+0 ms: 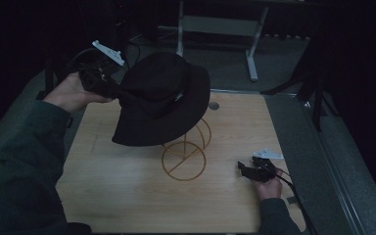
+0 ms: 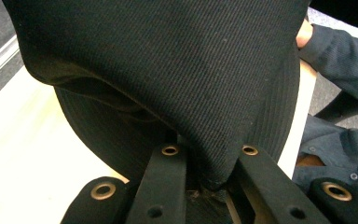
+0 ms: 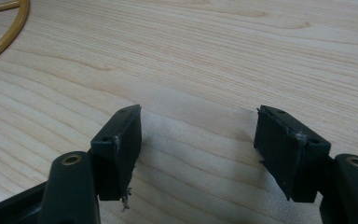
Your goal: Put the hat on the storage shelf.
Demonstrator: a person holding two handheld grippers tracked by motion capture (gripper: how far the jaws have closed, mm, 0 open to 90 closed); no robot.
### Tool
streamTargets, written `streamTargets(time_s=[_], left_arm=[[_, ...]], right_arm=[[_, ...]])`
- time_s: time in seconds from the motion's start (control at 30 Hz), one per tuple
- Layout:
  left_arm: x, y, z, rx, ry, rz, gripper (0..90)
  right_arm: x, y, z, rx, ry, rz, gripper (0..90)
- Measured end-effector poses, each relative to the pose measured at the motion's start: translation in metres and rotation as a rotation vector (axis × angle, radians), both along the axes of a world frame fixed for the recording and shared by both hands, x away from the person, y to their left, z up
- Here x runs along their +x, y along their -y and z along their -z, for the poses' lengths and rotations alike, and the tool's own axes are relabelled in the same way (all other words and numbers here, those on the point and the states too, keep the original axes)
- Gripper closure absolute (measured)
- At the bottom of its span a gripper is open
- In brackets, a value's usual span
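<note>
A black bucket hat (image 1: 159, 100) hangs tilted over a yellow wire stand (image 1: 185, 154) in the middle of the wooden table (image 1: 127, 191). My left gripper (image 1: 108, 89) is shut on the hat's brim at its left side, held up above the table. In the left gripper view the black fabric (image 2: 177, 70) is pinched between the two jaws. My right gripper (image 1: 245, 171) rests low on the table at the right, open, with bare wood between its pads (image 3: 123, 144). Whether the hat touches the stand's top is hidden by the hat.
The stand's round base ring (image 3: 9, 32) lies left of the right gripper. A small round grommet (image 1: 214, 105) sits in the table's far side. A white desk frame (image 1: 252, 44) stands on the floor behind. Dark metal legs (image 1: 318, 98) stand right of the table.
</note>
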State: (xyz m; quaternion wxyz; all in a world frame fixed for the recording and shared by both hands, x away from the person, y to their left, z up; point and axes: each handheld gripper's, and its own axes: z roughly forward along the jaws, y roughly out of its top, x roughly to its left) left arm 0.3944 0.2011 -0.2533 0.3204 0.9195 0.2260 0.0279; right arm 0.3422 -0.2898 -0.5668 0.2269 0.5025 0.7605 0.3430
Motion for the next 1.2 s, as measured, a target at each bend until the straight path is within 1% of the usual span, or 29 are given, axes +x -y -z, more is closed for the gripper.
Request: streamTargets(time_s=[0.03,0.17,0.4,0.6,0.73,0.9,0.97,1.2], left_arm=[[-0.001,0.002,0.000,0.004,-0.001,0.010,87.8],[-0.003,0.005,-0.002,0.013,0.004,0.021,87.8],[-0.007,0.015,-0.002,0.032,-0.003,0.052,87.7],[-0.007,0.022,-0.002,0.027,-0.003,0.068,87.7],[-0.007,0.028,0.000,0.039,-0.008,0.075,87.6],[-0.007,0.033,0.003,0.039,-0.014,0.086,87.6],[-0.007,0.035,0.004,0.050,-0.015,0.093,87.6],[-0.008,0.045,0.010,0.068,-0.025,0.120,87.5]], right_arm=[[0.000,0.000,0.000,0.000,0.000,0.000,31.9],[0.000,0.000,0.000,0.000,0.000,0.000,31.9],[0.000,0.000,0.000,0.000,0.000,0.000,31.8],[0.000,0.000,0.000,0.000,0.000,0.000,31.9],[0.000,0.000,0.000,0.000,0.000,0.000,31.8],[0.000,0.000,0.000,0.000,0.000,-0.001,31.8],[0.000,0.000,0.000,0.000,0.000,-0.001,31.8],[0.000,0.000,0.000,0.001,0.000,-0.002,31.9]])
